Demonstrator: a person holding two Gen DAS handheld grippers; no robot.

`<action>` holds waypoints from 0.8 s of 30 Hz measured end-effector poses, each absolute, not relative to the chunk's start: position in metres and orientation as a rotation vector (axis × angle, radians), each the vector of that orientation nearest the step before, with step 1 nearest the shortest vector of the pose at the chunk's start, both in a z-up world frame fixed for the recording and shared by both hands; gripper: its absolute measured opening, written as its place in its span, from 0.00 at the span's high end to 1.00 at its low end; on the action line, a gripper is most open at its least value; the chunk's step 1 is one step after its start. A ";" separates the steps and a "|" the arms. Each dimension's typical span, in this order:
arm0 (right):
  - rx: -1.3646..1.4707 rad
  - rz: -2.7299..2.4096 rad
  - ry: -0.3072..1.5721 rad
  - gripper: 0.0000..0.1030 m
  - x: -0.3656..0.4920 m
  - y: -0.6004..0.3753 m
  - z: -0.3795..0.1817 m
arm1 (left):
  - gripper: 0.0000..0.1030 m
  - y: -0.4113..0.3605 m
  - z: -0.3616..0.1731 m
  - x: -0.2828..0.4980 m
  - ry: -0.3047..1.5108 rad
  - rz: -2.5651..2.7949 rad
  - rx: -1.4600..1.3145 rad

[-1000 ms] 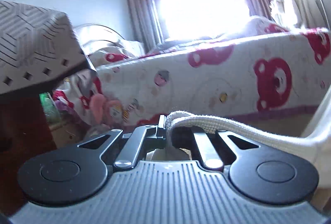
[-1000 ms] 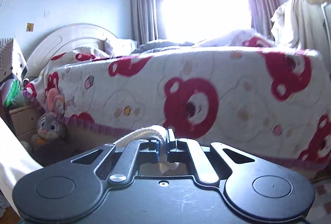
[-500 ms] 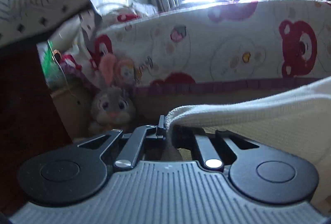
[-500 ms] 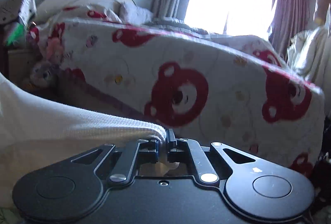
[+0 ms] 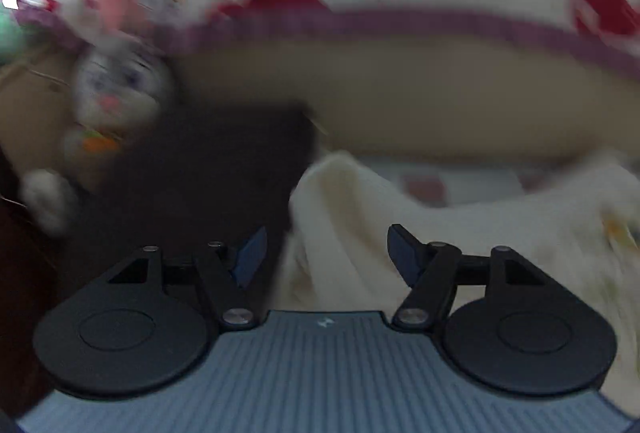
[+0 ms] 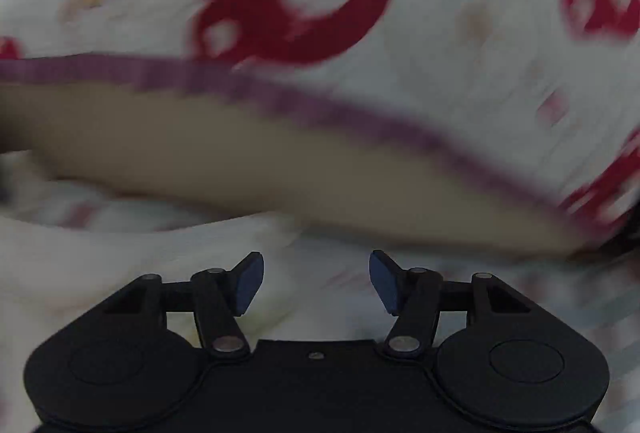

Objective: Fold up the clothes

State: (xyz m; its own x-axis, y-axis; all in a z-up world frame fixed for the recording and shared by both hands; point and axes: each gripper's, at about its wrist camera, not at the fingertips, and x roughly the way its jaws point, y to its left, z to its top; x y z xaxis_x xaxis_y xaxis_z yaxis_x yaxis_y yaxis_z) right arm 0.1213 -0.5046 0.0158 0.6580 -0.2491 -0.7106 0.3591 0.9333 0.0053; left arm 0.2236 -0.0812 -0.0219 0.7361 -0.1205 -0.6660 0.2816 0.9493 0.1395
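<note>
We list: one cream garment (image 5: 460, 233), soft, rumpled, heaped low before the bed (image 5: 400, 105). Bear-print quilt (image 6: 460, 53), white and red, purple-edged, draped above. Plush rabbit (image 5: 116, 89), grey, blurred. Our left gripper (image 5: 324, 255): blue-padded fingers (image 5: 250, 257) wide apart, holding nothing. Our right gripper (image 6: 316, 283): likewise spread, empty, over the cloth.

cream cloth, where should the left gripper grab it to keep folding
Probably the raised corner of the cream cloth, just ahead of the open left gripper. It peaks above the surface, so fingers can straddle it, coming straight forward and slightly down. Blur hides finer edges.
</note>
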 end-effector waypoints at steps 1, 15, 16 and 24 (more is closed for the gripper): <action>0.212 -0.281 0.799 0.38 0.112 -0.496 0.004 | 0.37 -0.086 -0.033 0.215 0.744 -0.259 0.244; 0.166 0.225 0.935 0.38 0.060 -0.370 -0.048 | 0.64 -0.121 -0.071 0.112 0.836 -0.449 0.092; 0.139 0.239 0.964 0.38 0.062 -0.363 -0.055 | 0.64 -0.121 -0.075 0.106 0.843 -0.454 0.086; 0.078 0.301 1.104 0.38 0.056 -0.347 -0.082 | 0.64 -0.114 -0.103 0.086 0.903 -0.461 0.128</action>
State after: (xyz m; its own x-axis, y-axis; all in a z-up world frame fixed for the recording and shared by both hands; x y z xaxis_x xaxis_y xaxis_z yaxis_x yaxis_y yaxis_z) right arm 0.0556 -0.3470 -0.0825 0.4137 0.2782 -0.8669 -0.2007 0.9566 0.2113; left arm 0.0858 -0.1140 -0.1033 0.5291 -0.3313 -0.7812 0.4377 0.8953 -0.0833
